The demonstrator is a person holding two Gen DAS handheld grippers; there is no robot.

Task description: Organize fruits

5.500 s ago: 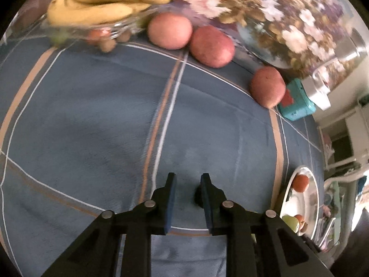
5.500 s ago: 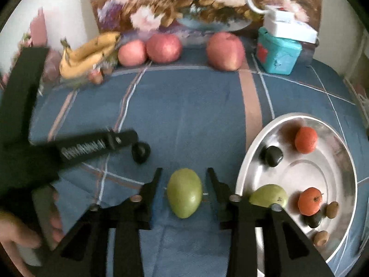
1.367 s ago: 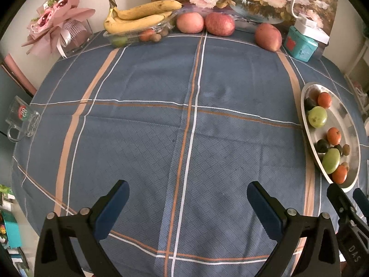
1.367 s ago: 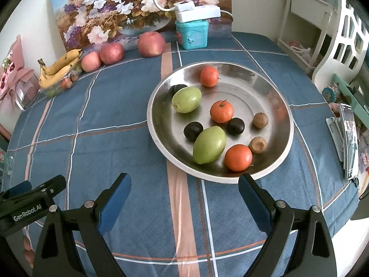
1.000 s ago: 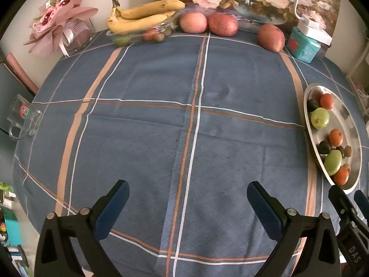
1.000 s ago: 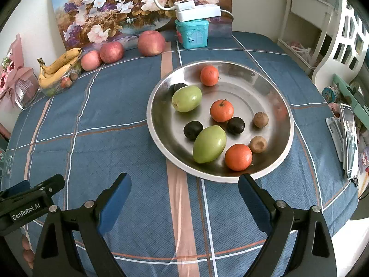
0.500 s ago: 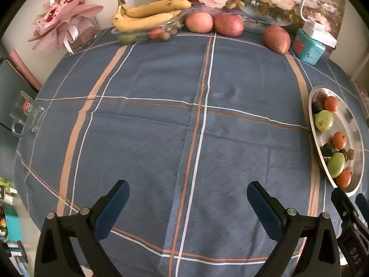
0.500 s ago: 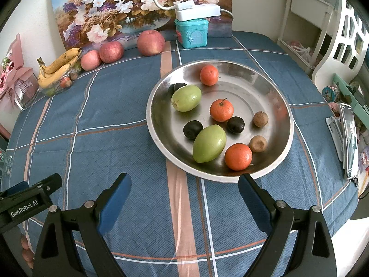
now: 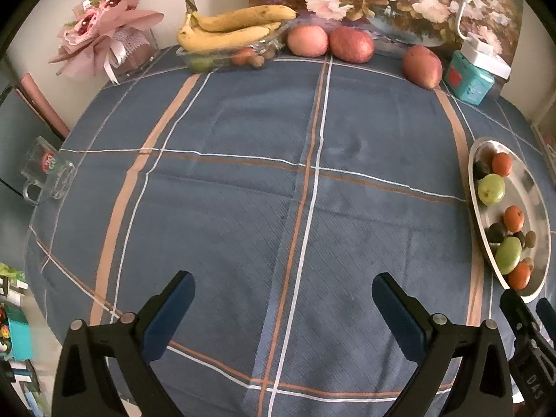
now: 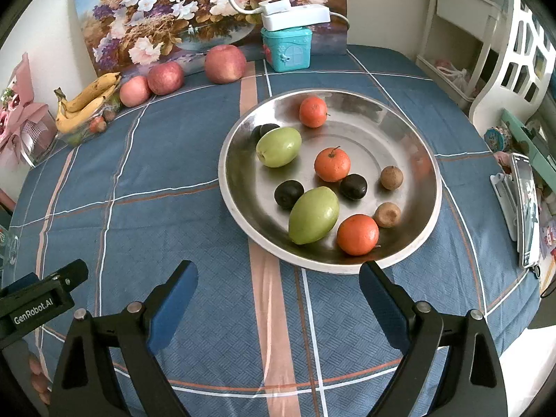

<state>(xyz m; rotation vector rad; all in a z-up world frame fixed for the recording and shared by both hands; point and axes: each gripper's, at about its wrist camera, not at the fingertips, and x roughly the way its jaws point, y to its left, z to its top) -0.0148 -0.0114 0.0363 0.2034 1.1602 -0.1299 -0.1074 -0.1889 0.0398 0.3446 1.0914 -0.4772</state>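
Left claw [image 9: 283,304]: spread wide, nothing between its blue pads, held above the near part of the counter.
Right claw [image 10: 278,299]: also spread wide and empty, just short of the near rim of the metal plate [image 10: 429,187]; its tip shows at the lower right edge of the left wrist view.
Counter [image 9: 243,208]: covered by a blue cloth with orange and white stripes.
Metal plate contents: two green fruits, one near the front [image 10: 313,215] and one toward the back left [image 10: 278,146]; three orange ones, at the back [image 10: 312,111], in the middle [image 10: 332,164] and at the front [image 10: 357,234]; three dark plums (one half hidden behind the rear green fruit); two small brown fruits on the right side.
Fruit off the plate: three red apples [image 10: 225,63] stand in a loose row along the far edge, below the flower painting [image 10: 194,10]; bananas [image 9: 232,27] lie atop a clear tray of small fruit at the far left.
Other things: a teal box [image 10: 287,48] beside the rightmost apple, a pink bouquet [image 9: 104,41] in the far left corner, a glass mug [image 9: 47,173] at the left edge.
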